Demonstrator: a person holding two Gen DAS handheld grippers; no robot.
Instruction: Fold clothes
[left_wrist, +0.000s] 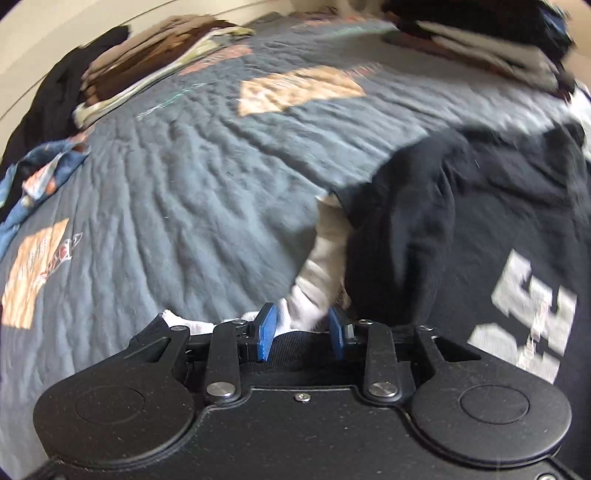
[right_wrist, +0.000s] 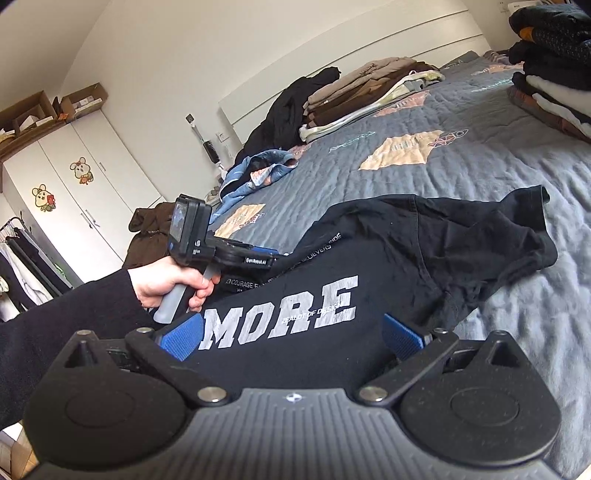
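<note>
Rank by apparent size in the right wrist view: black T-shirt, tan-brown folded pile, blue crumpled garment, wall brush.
1. black T-shirt, though nearness to the camera inflates it.
2. tan-brown folded pile.
3. blue crumpled garment.
4. wall brush, clearly smallest.

Matt black cotton t-shirt (right_wrist: 406, 251), quilted grey bedspread (right_wrist: 461, 162)

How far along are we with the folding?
Done: folded stacks sit at the headboard and the bed's far right. In hand: the black tee lies rumpled and unfolded; the left gripper and right gripper are open at it, neither gripping. Left: folding this tee, then the blue garment at the bed's edge.
</note>
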